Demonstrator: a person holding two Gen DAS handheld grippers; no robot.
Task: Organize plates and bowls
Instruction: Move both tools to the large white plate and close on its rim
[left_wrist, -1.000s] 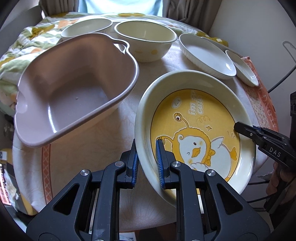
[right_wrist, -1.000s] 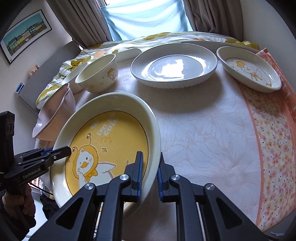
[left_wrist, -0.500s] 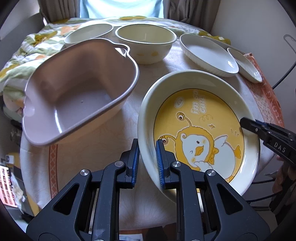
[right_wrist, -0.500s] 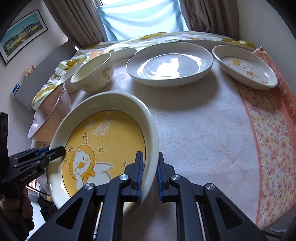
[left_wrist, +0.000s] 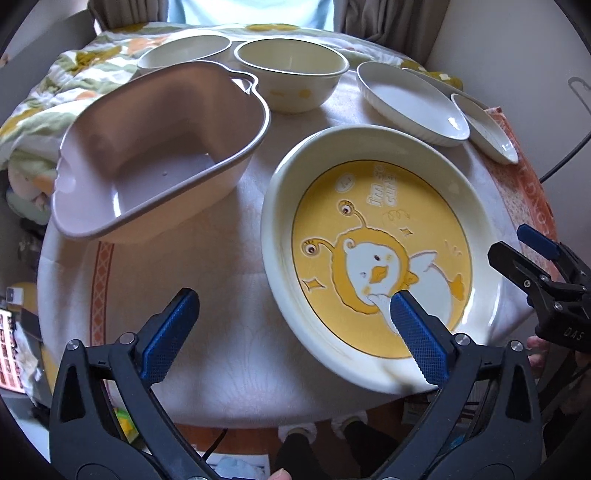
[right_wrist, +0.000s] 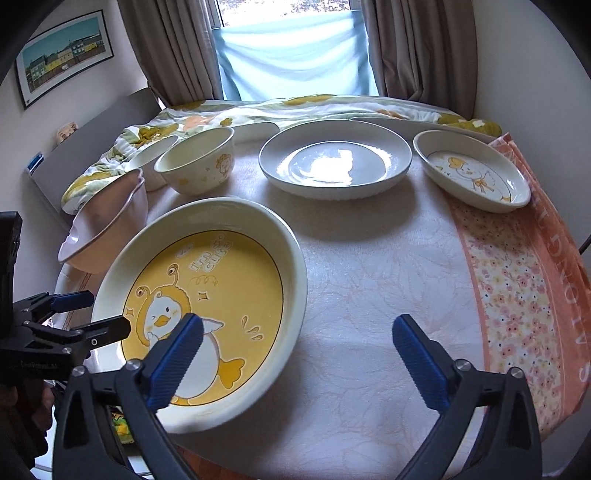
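Duck plate (left_wrist: 380, 254): large oval, yellow centre; lies flat on the counter (right_wrist: 388, 280) near its front edge, between the two grippers. No pad touches it, so it looks just set down.
Left gripper (left_wrist: 291, 328): jaws opening, spread wide. One pad hangs over the plate's inside, the other over bare cloth; the near rim sits between them, unpinched.
Right gripper (right_wrist: 297, 347): jaws opening, likewise spread, astride the plate's opposite rim. Two grips on opposite rims suit a wide, heavy dish, my guess at why both hands are on it.
Basin (left_wrist: 155, 155): pinkish plastic, empty, just left of the plate; one end overhangs the counter edge. Likely the collecting bin, though nothing in it yet.
Bowl (left_wrist: 291, 74): cream, upright, behind the basin; a second bowl (left_wrist: 184, 51) beside it, against the bedding.
Grey plate (right_wrist: 334, 162): far side, apart from the duck plate, open cloth between.
Small plate (right_wrist: 471, 171): right of the grey plate, partly on the floral cloth (right_wrist: 517, 280).
Progress: early, by my reading. Dishes lie singly, none stacked.
Risk: the duck plate sits close to the front edge; a nudge on withdrawal could shift it.
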